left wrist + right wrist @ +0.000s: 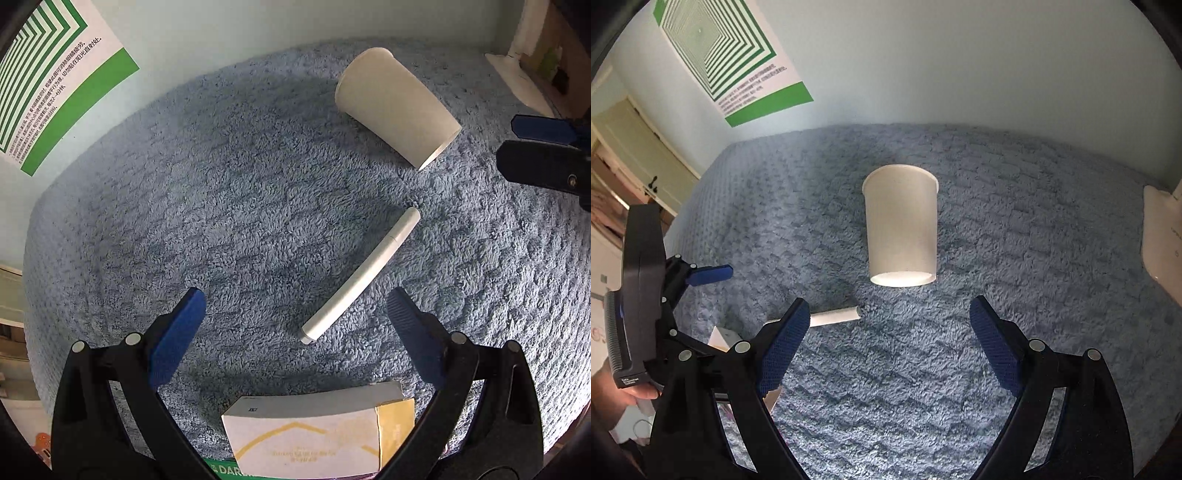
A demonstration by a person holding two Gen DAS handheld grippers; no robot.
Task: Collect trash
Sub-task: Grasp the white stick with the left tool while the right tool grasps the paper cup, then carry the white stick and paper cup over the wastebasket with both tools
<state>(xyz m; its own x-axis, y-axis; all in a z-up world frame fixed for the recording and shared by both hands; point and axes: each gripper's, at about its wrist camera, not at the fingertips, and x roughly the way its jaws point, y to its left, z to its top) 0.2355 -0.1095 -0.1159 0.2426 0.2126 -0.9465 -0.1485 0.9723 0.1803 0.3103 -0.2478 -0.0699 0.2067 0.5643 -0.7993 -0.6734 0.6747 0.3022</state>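
A white paper cup (397,107) lies on its side on the blue towel (221,206); it also shows in the right wrist view (901,225), base toward me. A white pen-like tube (364,275) lies in front of it, partly hidden by my right finger in the right wrist view (836,316). A white and yellow carton (321,432) lies under my left gripper (295,306), which is open and empty just short of the tube. My right gripper (890,317) is open and empty, short of the cup. Its fingers (535,129) show at the right edge of the left wrist view.
A green and white poster (735,59) hangs on the pale wall behind. A white object (1161,236) sits at the towel's right edge. The left gripper's body (642,295) stands at the left of the right wrist view. A door (639,155) is far left.
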